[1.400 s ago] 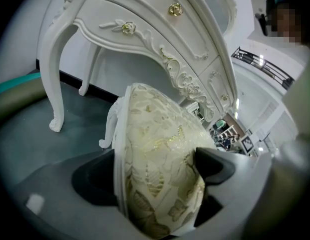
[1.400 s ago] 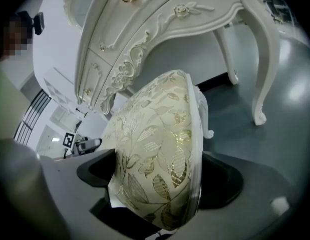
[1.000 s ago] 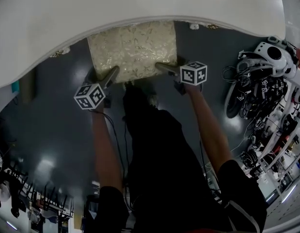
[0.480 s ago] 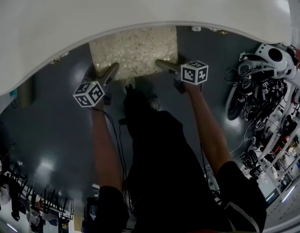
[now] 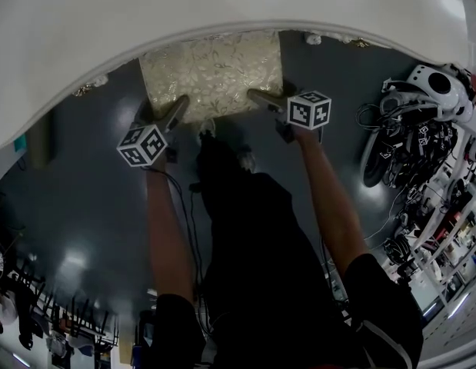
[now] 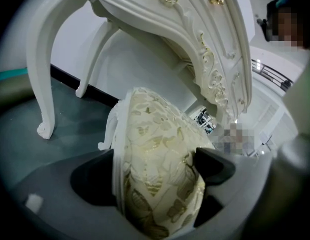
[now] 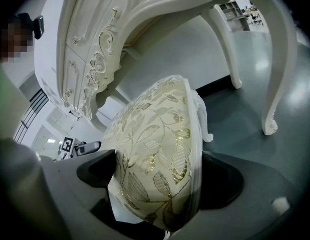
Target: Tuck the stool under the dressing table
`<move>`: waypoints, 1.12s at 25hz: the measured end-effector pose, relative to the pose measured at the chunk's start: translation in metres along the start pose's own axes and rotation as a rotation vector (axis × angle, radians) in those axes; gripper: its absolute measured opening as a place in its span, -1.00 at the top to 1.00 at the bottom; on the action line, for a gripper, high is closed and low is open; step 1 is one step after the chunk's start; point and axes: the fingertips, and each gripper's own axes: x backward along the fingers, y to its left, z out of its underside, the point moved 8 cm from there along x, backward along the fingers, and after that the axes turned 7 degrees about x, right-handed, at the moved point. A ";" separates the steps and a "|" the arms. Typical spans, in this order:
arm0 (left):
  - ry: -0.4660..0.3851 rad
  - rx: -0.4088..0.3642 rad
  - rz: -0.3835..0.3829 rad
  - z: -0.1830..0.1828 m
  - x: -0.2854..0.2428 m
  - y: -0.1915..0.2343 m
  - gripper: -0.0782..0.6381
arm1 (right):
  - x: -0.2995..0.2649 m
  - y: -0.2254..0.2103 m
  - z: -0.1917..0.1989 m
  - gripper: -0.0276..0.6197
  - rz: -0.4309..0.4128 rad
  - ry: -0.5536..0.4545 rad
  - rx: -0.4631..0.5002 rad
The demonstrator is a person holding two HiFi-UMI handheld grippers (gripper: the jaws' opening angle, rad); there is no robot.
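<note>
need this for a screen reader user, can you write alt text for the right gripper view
The right tool grips the padded seat of a stool, whose cream fabric with gold leaves fills the gap between the dark jaws. Behind it rises a white carved dressing table with curved legs on a grey floor.

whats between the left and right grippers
The cream gold-leafed cushioned stool, its near edge gripped by the left gripper and right gripper; the head view shows it.
</note>
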 end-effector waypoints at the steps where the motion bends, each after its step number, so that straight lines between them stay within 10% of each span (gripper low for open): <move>1: -0.001 0.000 -0.001 0.001 -0.001 0.000 -0.58 | 0.000 -0.001 0.001 -0.68 0.001 -0.003 -0.002; 28: -0.115 -0.024 -0.123 -0.014 0.063 -0.037 -0.53 | 0.054 0.036 -0.014 -0.71 0.130 -0.083 0.017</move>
